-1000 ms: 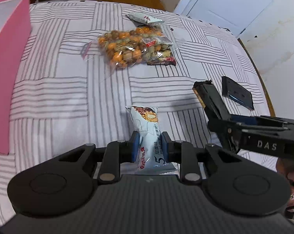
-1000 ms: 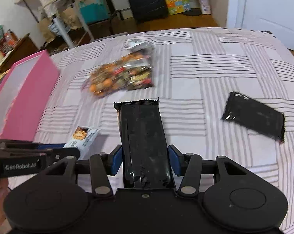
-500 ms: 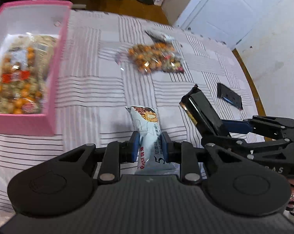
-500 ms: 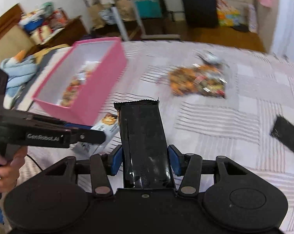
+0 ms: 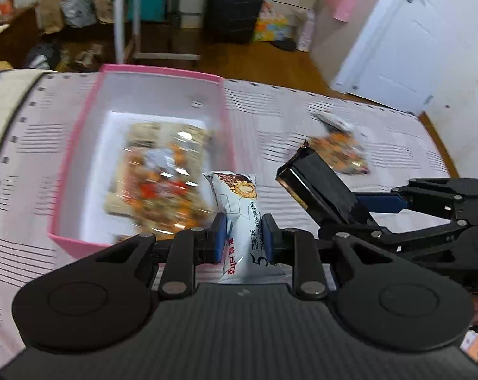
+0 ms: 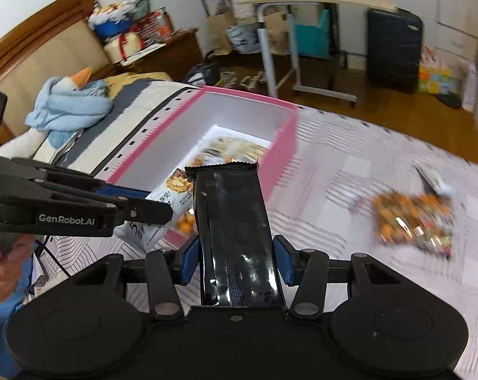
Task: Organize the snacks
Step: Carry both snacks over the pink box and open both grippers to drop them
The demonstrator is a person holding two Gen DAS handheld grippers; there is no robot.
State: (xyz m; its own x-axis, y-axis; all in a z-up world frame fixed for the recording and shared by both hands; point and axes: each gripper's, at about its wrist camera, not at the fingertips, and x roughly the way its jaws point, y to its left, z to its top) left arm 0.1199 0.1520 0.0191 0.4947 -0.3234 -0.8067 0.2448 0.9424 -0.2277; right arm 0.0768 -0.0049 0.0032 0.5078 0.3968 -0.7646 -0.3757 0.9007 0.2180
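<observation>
The left claw (image 5: 243, 237) is clamped on a white snack packet (image 5: 242, 218), its blue pads pressing both sides of the wrapper — the packet's printed top end pokes forward, just beside the near right corner of the pink box (image 5: 226, 117). The right claw (image 6: 237, 259) is clamped on a long black snack bar (image 6: 235, 221), which points toward the same corner of the box. The box sits open on the striped bedspread (image 5: 270, 120), and a clear bag of mixed orange and brown snacks (image 5: 163, 174) lies flat on its white floor. To the right of the box, well apart from it, another clear bag of snacks (image 6: 413, 218) lies on the bedspread, blurred — a small wrapped item touches its far edge
</observation>
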